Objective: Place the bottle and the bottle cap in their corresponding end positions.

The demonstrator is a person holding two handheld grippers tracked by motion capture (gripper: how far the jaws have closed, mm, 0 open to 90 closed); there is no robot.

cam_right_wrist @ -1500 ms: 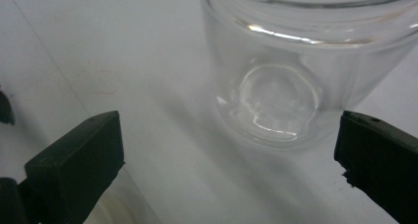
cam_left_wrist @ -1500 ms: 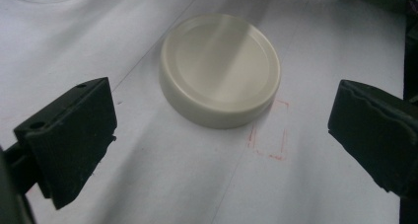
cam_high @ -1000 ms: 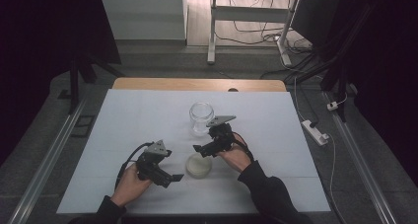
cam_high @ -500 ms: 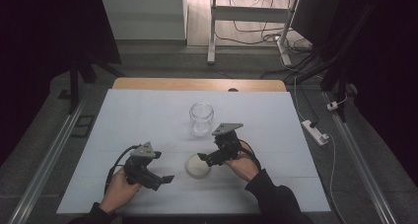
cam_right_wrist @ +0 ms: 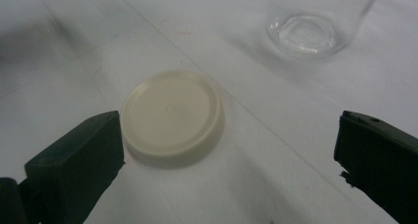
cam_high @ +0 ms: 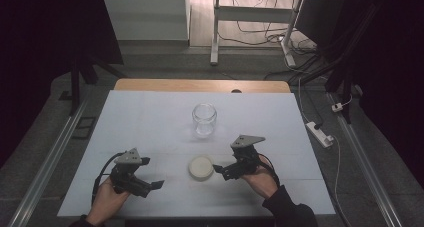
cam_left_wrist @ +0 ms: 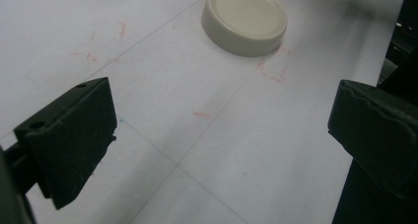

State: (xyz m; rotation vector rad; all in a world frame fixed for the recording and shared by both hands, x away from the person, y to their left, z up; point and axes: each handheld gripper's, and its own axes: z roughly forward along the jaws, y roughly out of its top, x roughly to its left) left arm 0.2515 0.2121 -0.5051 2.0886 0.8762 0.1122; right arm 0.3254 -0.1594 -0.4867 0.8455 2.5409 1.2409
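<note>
Both tongs have drawn back, gaping, from the cream lid (cam_high: 201,167).

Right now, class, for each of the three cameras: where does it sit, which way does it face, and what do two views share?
High view: above the person's side, looking forward and down on the table; both forearms, left hand-held gripper, right hand-held gripper.
Left gripper view: rides the left hand-held gripper, facing the cream lid; jaws apart.
Right gripper view: rides the right hand-held gripper, facing lid and glass jar; jaws apart.
Shared: both gripper views show the lid.
</note>
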